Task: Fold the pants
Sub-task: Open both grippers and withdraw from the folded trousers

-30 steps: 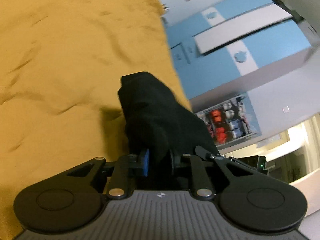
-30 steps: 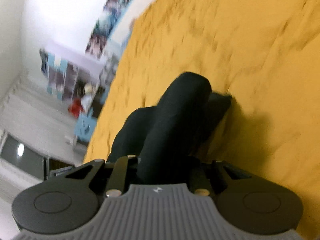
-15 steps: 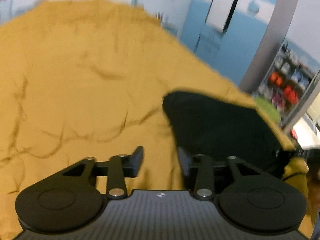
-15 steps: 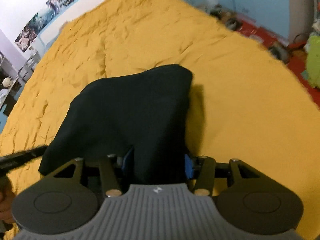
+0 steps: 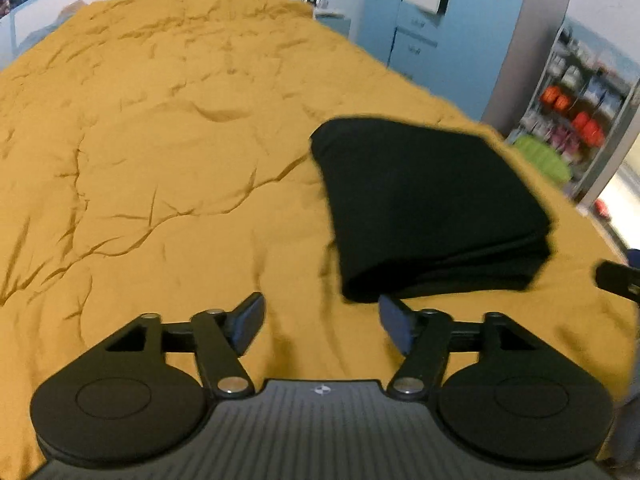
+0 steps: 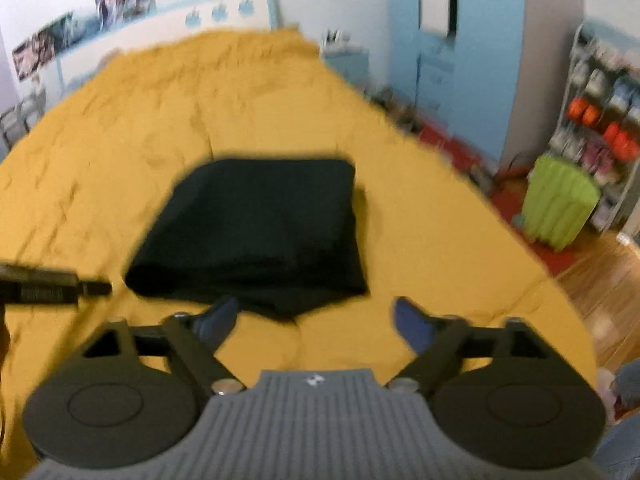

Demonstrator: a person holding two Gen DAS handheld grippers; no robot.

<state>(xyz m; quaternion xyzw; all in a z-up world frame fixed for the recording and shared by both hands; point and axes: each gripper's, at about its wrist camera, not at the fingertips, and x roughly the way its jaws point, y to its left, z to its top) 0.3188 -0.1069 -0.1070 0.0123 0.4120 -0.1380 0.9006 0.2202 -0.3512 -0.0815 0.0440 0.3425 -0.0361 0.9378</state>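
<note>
The black pants (image 5: pixel 424 208) lie folded into a compact rectangle on the mustard-yellow bedspread (image 5: pixel 160 152), near the bed's right side. My left gripper (image 5: pixel 322 322) is open and empty, just in front of and to the left of the bundle's near edge. In the right wrist view the folded pants (image 6: pixel 256 232) lie straight ahead. My right gripper (image 6: pixel 316 320) is open and empty, just short of their near edge. The tip of the other gripper shows at the left of the right wrist view (image 6: pixel 48 286) and at the right of the left wrist view (image 5: pixel 618 280).
The bed's right edge drops to a floor with a red rug (image 6: pixel 516 196) and a green bin (image 6: pixel 560 204). Blue-and-white cabinets (image 5: pixel 432 12) and a shelf rack (image 6: pixel 604 120) stand along the wall. The wrinkled bedspread stretches wide to the left.
Both grippers let go of the black pants and opened. Both pulled back from the bundle, which now lies flat and folded on the bed.
</note>
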